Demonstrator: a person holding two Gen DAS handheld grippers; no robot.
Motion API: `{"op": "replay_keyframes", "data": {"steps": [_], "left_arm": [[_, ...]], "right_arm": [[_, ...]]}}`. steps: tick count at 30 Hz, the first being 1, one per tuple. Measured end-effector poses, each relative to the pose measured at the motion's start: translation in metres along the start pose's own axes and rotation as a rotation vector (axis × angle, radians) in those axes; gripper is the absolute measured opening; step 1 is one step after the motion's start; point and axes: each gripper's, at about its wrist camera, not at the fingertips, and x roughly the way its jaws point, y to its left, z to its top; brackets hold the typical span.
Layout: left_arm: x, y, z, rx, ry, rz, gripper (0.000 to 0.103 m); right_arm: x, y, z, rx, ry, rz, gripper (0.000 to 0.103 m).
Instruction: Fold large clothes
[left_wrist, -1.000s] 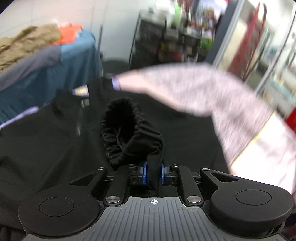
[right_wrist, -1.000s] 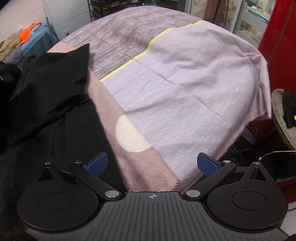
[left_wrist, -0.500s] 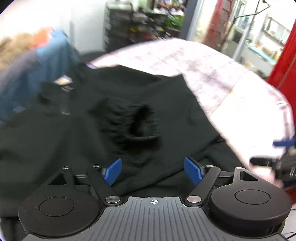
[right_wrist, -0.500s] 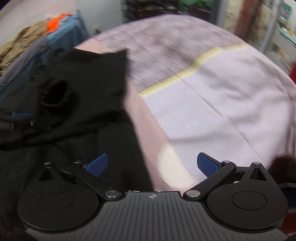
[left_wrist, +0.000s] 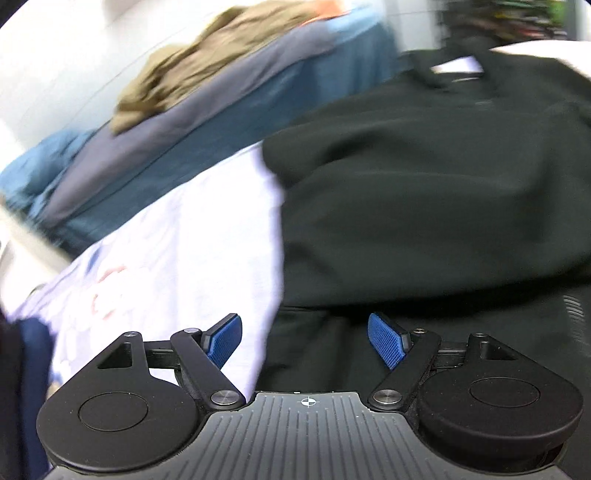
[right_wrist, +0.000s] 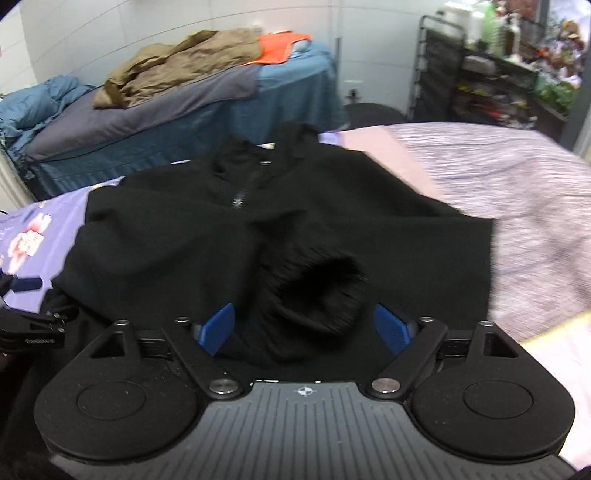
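Observation:
A large black zip-neck sweatshirt (right_wrist: 229, 236) lies spread on a table covered with a lilac and pink cloth (right_wrist: 517, 206). One sleeve is folded across the body, and its ribbed cuff (right_wrist: 314, 291) lies just in front of my right gripper (right_wrist: 304, 326), which is open and empty. In the left wrist view the sweatshirt (left_wrist: 424, 206) fills the right side, its left edge lying on the cloth (left_wrist: 177, 258). My left gripper (left_wrist: 306, 341) is open and empty, low over the garment's left edge. It also shows in the right wrist view (right_wrist: 26, 325) at the far left.
A second table under a blue cover (right_wrist: 207, 118) stands behind, piled with a tan garment (right_wrist: 177, 66), a grey one and an orange one (right_wrist: 280, 48). A dark shelf rack (right_wrist: 480, 81) with clutter stands at the back right.
My left gripper let go of the sleeve cuff, opened, and swung left to the garment's left edge. My right gripper turned left from the bare cloth to face the sweatshirt and cuff.

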Motion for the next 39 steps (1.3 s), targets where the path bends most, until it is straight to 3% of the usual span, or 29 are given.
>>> {"op": "replay_keyframes", "data": {"steps": [3,7,8,10,11,13,16,19,21,22,25,27,30,32,36,39], "left_arm": [[0.019,0.016,0.014,-0.106,0.048,-0.010,0.103],[0.039,0.045,0.025,-0.317,0.102,-0.024,0.103],[0.041,0.059,0.024,-0.407,0.107,-0.011,0.103],[0.047,0.089,0.012,-0.597,0.135,-0.026,0.103],[0.053,0.101,0.006,-0.667,0.154,-0.049,0.103],[0.065,0.115,-0.001,-0.701,0.186,-0.073,0.103],[0.066,0.119,-0.001,-0.668,0.187,-0.104,0.103],[0.064,0.123,0.000,-0.622,0.198,-0.117,0.103],[0.049,0.121,-0.005,-0.588,0.188,-0.129,0.103],[0.044,0.121,-0.007,-0.564,0.172,-0.130,0.103],[0.015,0.116,-0.020,-0.476,0.076,-0.090,0.103],[-0.005,0.109,-0.027,-0.427,0.006,-0.036,0.103],[-0.024,0.093,-0.029,-0.383,-0.074,-0.118,0.103],[-0.028,0.072,-0.019,-0.311,-0.097,-0.184,0.103],[-0.020,0.032,0.007,-0.200,-0.128,-0.226,0.103],[0.006,0.010,0.029,-0.134,-0.053,-0.236,0.103]], "right_arm": [[0.024,0.010,0.013,-0.013,0.043,0.011,0.075],[0.050,0.017,0.021,-0.075,0.091,-0.068,0.057],[0.055,0.018,0.020,-0.078,0.116,-0.060,0.040],[0.060,0.014,0.021,-0.070,0.164,-0.048,0.028],[0.057,0.011,0.021,-0.059,0.159,-0.043,0.028],[0.054,0.008,0.020,-0.045,0.151,-0.046,0.028],[0.064,0.004,0.011,-0.037,0.206,-0.070,0.028],[0.078,0.002,0.006,-0.042,0.256,-0.176,0.033],[0.078,-0.006,0.005,0.017,0.263,-0.199,0.033],[0.072,-0.012,0.005,0.054,0.246,-0.187,0.035],[0.051,-0.018,0.003,0.088,0.195,-0.172,0.055],[0.037,-0.014,0.004,0.066,0.149,-0.176,0.055],[0.021,0.006,0.005,-0.009,0.085,-0.106,0.060],[0.022,0.028,0.004,-0.097,0.072,-0.060,0.065],[0.043,0.064,0.001,-0.216,0.096,-0.006,0.063],[0.067,0.072,0.002,-0.231,0.147,-0.028,0.063]]}}
